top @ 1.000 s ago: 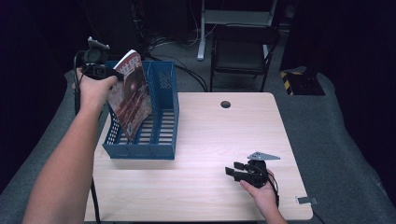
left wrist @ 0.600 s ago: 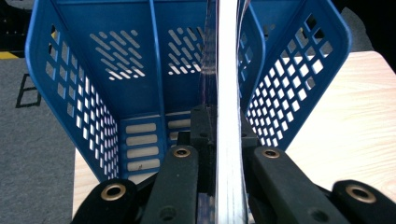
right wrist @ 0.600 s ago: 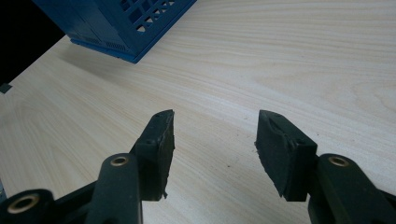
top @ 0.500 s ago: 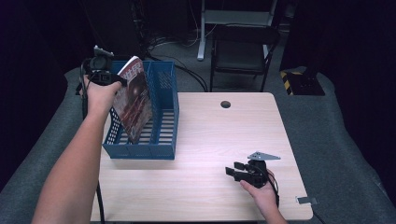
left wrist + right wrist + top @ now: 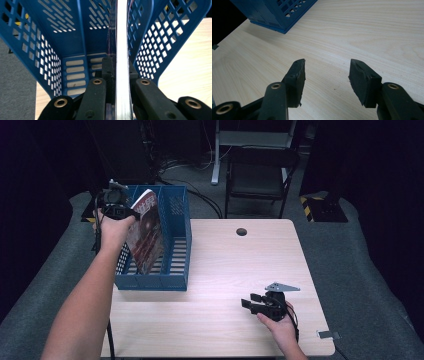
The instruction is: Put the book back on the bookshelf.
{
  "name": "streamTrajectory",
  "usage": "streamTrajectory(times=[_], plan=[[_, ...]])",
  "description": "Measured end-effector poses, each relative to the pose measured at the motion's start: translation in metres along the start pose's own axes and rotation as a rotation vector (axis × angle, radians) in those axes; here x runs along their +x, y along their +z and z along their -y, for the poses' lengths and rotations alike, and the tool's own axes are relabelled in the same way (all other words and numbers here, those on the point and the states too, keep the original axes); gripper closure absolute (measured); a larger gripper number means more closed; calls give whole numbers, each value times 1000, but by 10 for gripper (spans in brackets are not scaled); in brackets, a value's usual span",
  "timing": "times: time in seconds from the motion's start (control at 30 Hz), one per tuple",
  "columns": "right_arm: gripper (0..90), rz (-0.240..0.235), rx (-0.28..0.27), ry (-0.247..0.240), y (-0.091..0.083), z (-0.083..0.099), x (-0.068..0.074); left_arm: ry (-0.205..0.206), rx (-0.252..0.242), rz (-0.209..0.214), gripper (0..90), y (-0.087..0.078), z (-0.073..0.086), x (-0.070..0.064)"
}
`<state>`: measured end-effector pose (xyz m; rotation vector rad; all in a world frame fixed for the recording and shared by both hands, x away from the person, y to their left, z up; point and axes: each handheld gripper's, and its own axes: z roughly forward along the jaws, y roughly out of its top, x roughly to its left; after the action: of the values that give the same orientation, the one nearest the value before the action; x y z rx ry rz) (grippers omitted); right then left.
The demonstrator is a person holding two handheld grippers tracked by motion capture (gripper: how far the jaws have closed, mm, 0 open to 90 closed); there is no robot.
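A blue plastic file basket (image 5: 177, 242) stands on the left of the light wooden table (image 5: 225, 265). My left gripper (image 5: 120, 210) is shut on the top edge of a magazine with a dark red cover (image 5: 146, 232), which stands tilted inside the basket. In the left gripper view the magazine's white page edge (image 5: 122, 50) runs straight up between my jaws, with the basket's slotted walls (image 5: 50, 42) on both sides. My right gripper (image 5: 252, 304) rests open low over the table near the front right, nothing between its fingers (image 5: 297, 75).
A black chair (image 5: 260, 175) and desk legs stand on the dark floor behind the table. A round cable hole (image 5: 241, 231) is near the table's far edge. A corner of the basket (image 5: 279, 15) shows at the top of the right gripper view.
My left gripper has carried the magazine rightward and down, deeper into the basket. The right gripper has stayed in place.
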<state>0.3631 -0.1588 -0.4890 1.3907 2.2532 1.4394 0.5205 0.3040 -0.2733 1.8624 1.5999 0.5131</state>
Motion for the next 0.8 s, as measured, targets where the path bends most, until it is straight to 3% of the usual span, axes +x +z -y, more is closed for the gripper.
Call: streamTrajectory(times=[0.8], plan=[[465,1,0,6,0,0,0,7,-11,-7,838,20,16,2]])
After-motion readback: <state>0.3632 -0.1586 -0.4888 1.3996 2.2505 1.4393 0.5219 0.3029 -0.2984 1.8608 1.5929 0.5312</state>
